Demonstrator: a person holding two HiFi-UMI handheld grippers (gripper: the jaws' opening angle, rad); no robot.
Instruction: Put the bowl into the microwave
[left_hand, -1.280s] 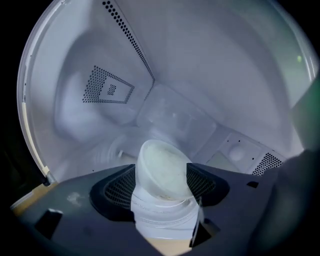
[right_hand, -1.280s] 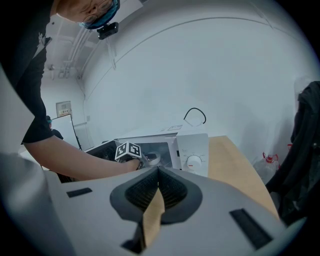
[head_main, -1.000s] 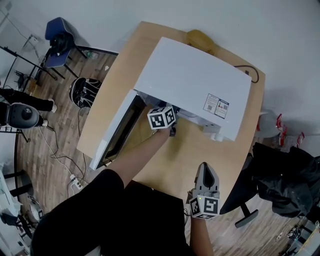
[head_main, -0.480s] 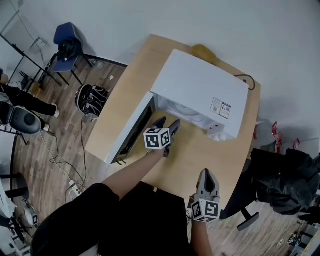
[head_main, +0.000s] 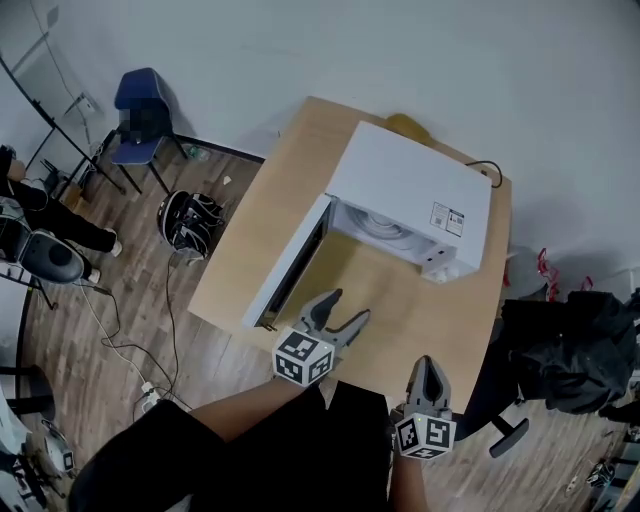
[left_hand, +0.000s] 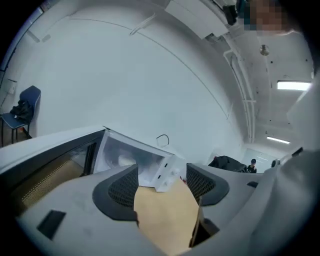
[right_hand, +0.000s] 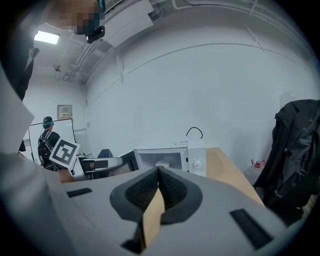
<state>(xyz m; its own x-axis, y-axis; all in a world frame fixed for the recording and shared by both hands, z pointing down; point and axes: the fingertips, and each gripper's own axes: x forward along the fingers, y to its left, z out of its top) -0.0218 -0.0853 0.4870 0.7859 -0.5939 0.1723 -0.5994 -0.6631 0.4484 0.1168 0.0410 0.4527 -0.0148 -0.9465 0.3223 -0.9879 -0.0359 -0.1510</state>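
Observation:
A white microwave (head_main: 410, 190) stands on the wooden table (head_main: 400, 300) with its door (head_main: 290, 265) swung open to the left. Inside the cavity lies a pale round shape (head_main: 385, 226), seemingly the bowl; it also shows faintly in the left gripper view (left_hand: 125, 160) and the right gripper view (right_hand: 161, 163). My left gripper (head_main: 340, 315) hovers over the table's near edge, well back from the microwave, open with nothing between its fingers (left_hand: 160, 175). My right gripper (head_main: 428, 372) is held near the table's front right corner, shut and empty (right_hand: 158, 172).
A yellow object (head_main: 408, 124) and a black cable (head_main: 490, 172) sit behind the microwave. A blue chair (head_main: 140, 105) and a black bag (head_main: 190, 215) stand on the floor at left. A dark jacket (head_main: 570, 350) hangs at right.
My left gripper has pulled back from the microwave's mouth to the near table edge, jaws open. The head view has drawn back. The right gripper has barely moved.

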